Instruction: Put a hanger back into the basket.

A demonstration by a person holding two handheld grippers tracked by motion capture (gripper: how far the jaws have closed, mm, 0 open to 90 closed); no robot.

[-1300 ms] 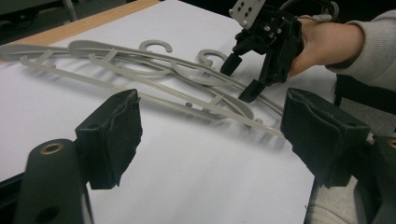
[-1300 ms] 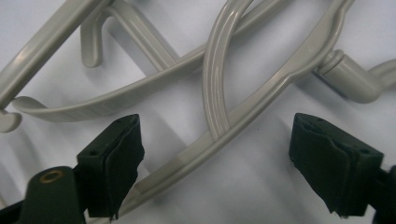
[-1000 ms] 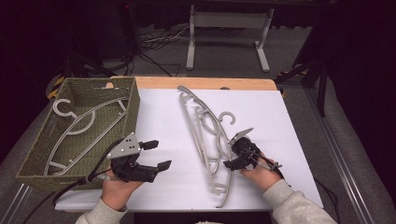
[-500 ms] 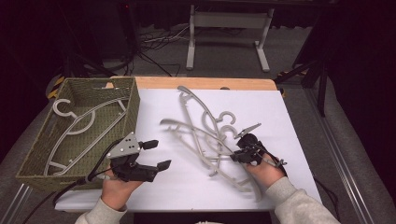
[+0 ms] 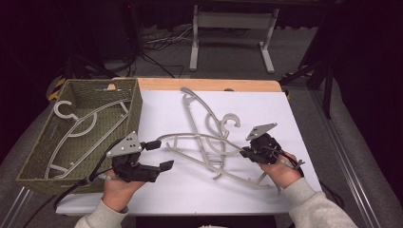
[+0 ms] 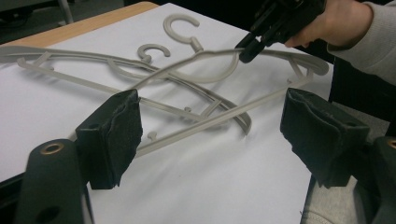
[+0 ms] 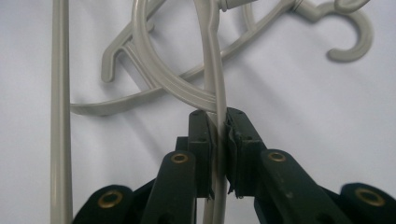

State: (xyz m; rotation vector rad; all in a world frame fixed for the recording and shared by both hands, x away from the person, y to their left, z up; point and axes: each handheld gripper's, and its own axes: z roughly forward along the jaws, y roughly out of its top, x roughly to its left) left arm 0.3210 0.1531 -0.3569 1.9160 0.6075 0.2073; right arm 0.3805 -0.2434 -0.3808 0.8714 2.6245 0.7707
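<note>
Several grey plastic hangers lie crossed on the white table top [image 5: 285, 123]. My right gripper [image 5: 245, 153] is shut on the arm of one hanger [image 5: 190, 136], which stretches leftward over the others. In the right gripper view the jaws [image 7: 217, 140] pinch that thin arm [image 7: 212, 70] between them, with a hook [image 7: 350, 37] farther off. My left gripper [image 5: 159, 155] is open near the held hanger's free left end, holding nothing. The left gripper view shows its wide-apart pads [image 6: 112, 135] with the hanger pile [image 6: 205, 112] ahead and the right gripper [image 6: 252, 46] clamped on the raised arm.
A woven olive basket [image 5: 135, 109] stands at the table's left with one hanger [image 5: 81, 128] lying inside. A bare wooden strip [image 5: 209, 84] runs along the table's far edge. Beyond it are a metal stand and cables on the floor.
The right gripper has swung its hanger round, so the hanger's far end has moved left toward the left gripper. The left gripper has stayed open in place.
</note>
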